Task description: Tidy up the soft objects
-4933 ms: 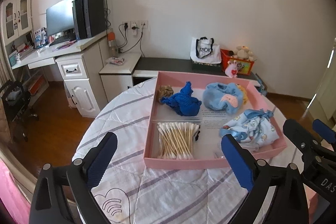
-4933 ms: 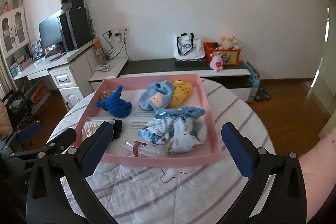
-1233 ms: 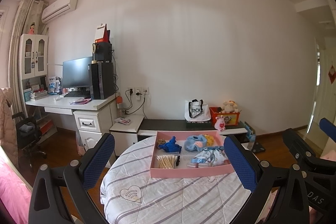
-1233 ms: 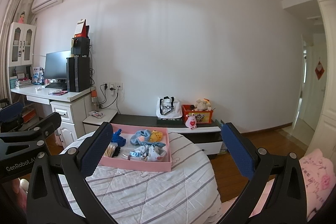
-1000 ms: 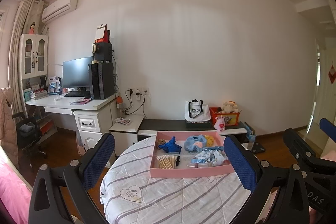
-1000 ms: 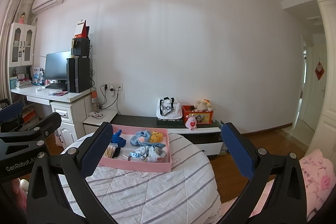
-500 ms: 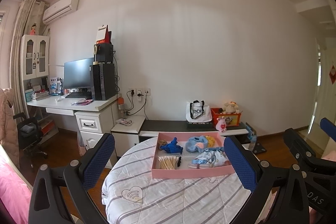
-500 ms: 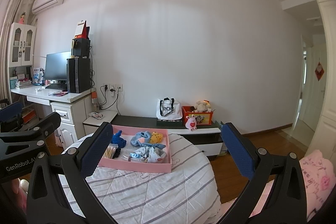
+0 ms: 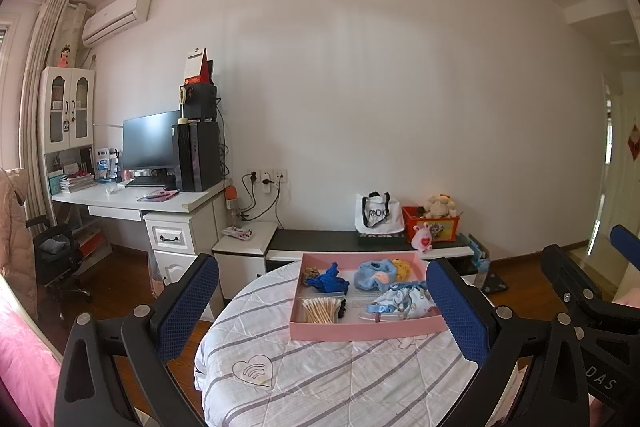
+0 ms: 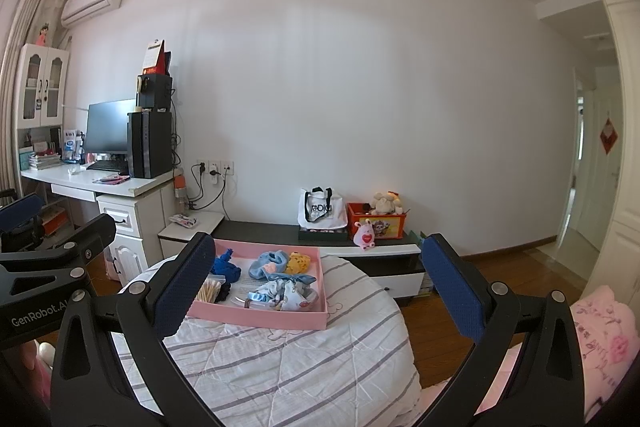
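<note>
Left wrist view, one pink tray (image 9: 362, 331), one cotton-swab bundle (image 9: 319, 309), both grippers' jaws wide apart, empty.

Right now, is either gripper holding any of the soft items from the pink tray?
No. The left gripper and the right gripper are both open and empty, well back from the pink tray where the items lie.
</note>
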